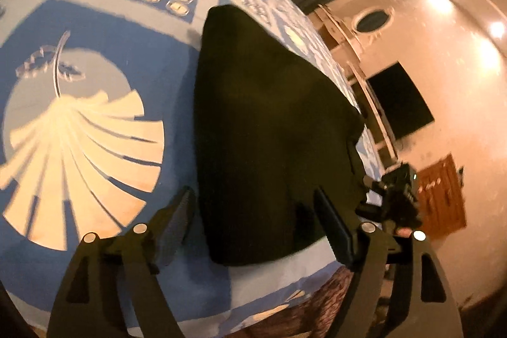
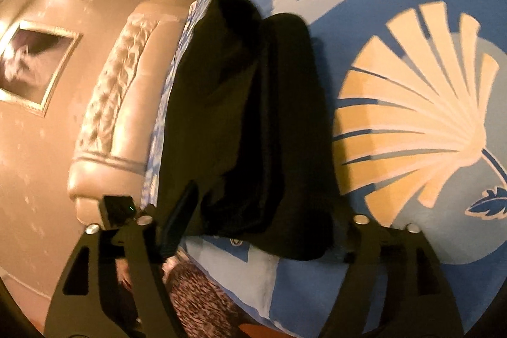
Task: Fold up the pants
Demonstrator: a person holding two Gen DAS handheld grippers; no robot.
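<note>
Black pants lie folded into a thick stack on a blue and cream patterned bedspread, close to the bed's edge. My left gripper is open over the stack's near end. One of its fingers is over the bedspread and the other is over the cloth. In the right wrist view the pants show layered folds. My right gripper is open across their near end, and its right finger is lost against the black cloth. Each gripper shows at the edge of the other's view: the right gripper and the left gripper.
A cream tufted headboard borders the bed beside the pants. A framed picture and a dark screen hang on the walls, with a wooden door beyond. Brown patterned fabric shows below the bed's near edge.
</note>
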